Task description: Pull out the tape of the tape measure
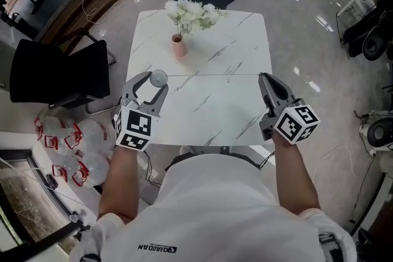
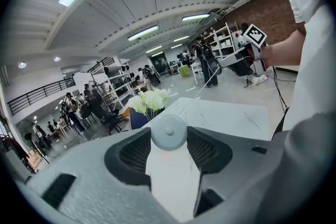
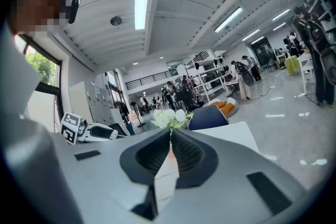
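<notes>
Tape measure (image 1: 158, 77), a round grey case, sits clamped at the tips of the left gripper (image 1: 154, 83), whose jaws stand wide around it, above the left side of the tabletop (image 1: 233, 40). Tape (image 1: 212, 75) runs from it as a thin line to the right gripper (image 1: 263, 76), whose jaws are closed on its end. Judgement: drawing out is well advanced. Recommended: hold both grips firm and part the hands along the tape's own line, level and untwisted, clear of the vase (image 1: 178, 46).
</notes>
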`<act>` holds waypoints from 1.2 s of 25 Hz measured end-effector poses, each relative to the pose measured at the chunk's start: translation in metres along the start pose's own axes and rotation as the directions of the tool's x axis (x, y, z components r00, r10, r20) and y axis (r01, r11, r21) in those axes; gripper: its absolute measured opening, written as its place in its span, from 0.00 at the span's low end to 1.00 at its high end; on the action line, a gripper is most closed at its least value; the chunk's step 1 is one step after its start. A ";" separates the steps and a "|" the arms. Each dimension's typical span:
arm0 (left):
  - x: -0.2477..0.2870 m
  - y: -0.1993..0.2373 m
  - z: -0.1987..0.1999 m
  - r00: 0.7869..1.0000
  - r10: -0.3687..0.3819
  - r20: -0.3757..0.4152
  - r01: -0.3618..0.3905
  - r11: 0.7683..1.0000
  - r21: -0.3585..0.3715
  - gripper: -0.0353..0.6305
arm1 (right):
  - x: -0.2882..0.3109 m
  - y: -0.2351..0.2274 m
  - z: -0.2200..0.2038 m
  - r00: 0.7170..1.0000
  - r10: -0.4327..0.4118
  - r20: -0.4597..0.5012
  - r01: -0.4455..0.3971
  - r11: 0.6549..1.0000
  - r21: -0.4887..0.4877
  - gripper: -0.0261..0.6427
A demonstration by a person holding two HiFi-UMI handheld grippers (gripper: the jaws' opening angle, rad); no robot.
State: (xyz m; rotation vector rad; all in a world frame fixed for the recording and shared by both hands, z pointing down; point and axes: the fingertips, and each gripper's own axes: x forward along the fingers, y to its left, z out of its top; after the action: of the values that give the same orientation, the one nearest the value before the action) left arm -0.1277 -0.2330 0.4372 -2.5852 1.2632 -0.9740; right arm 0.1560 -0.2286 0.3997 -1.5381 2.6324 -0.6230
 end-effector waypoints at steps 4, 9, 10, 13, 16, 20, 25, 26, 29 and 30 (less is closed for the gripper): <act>0.029 -0.013 -0.033 0.996 -0.059 -0.065 0.058 0.998 -0.022 0.39 | 0.014 -0.019 -0.034 0.997 -0.038 -0.074 0.039 0.999 0.014 0.07; 0.068 -0.033 -0.079 0.978 -0.132 -0.159 0.126 0.991 -0.047 0.39 | 0.032 -0.047 -0.086 0.979 -0.089 -0.181 0.096 0.995 0.030 0.07; 0.077 -0.038 -0.088 0.973 -0.147 -0.178 0.140 0.989 -0.054 0.39 | 0.036 -0.054 -0.097 0.975 -0.099 -0.201 0.108 0.993 0.037 0.07; 0.103 -0.049 -0.114 0.955 -0.190 -0.228 0.177 0.981 -0.078 0.39 | 0.046 -0.073 -0.130 0.959 -0.122 -0.257 0.142 0.988 0.062 0.07; 0.122 -0.059 -0.135 0.936 -0.226 -0.271 0.205 0.973 -0.103 0.39 | 0.054 -0.089 -0.162 0.936 -0.144 -0.321 0.174 0.982 0.068 0.07; 0.142 -0.069 -0.163 0.902 -0.274 -0.335 0.246 0.961 -0.124 0.39 | 0.066 -0.102 -0.197 0.903 -0.152 -0.402 0.191 0.980 0.058 0.07; 0.155 -0.075 -0.187 0.869 -0.310 -0.385 0.272 0.950 -0.151 0.39 | 0.080 -0.112 -0.223 0.869 -0.157 -0.469 0.198 0.979 0.039 0.07; 0.157 -0.076 -0.191 0.865 -0.315 -0.392 0.276 0.949 -0.155 0.39 | 0.081 -0.114 -0.228 0.862 -0.160 -0.482 0.201 0.979 0.034 0.07; 0.163 -0.079 -0.197 0.854 -0.329 -0.403 0.285 0.944 -0.166 0.39 | 0.085 -0.120 -0.240 0.840 -0.171 -0.515 0.209 0.978 0.017 0.07; 0.165 -0.079 -0.198 0.852 -0.333 -0.405 0.288 0.943 -0.169 0.39 | 0.086 -0.121 -0.244 0.834 -0.173 -0.524 0.211 0.977 0.012 0.07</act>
State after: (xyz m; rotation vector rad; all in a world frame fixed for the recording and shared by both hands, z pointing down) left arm -0.1163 -0.2683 0.7041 -2.8133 0.9978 -1.6589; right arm 0.1582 -0.2748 0.6815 -1.8452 2.7757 -1.3050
